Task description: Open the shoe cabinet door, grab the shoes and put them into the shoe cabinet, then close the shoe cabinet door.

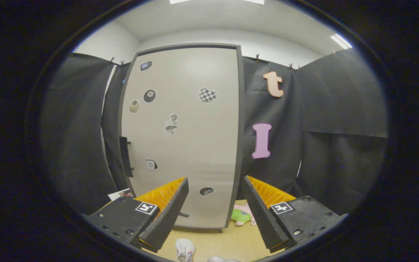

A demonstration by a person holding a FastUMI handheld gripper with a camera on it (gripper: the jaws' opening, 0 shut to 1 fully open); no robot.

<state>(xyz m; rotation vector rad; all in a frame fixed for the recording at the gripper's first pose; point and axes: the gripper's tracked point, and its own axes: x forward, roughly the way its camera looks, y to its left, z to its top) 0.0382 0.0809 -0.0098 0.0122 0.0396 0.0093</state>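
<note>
Wooden tabletop point(227, 242), closed grey sticker-dotted shoe cabinet door point(182, 138), white shoes point(184, 250), gripper point(215, 203) wide, empty.

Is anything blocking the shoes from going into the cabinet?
Yes. The cabinet door is shut, standing between the white shoe on the table and the inside. The gripper has open jaws, holding nothing.

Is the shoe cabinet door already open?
No, the shoe cabinet door sits flush in its dark frame, handle untouched, beyond the open, empty claw.

Tongs point(215, 189) agape before closed cabinet door point(184, 134); shoe point(184, 250) below.
</note>
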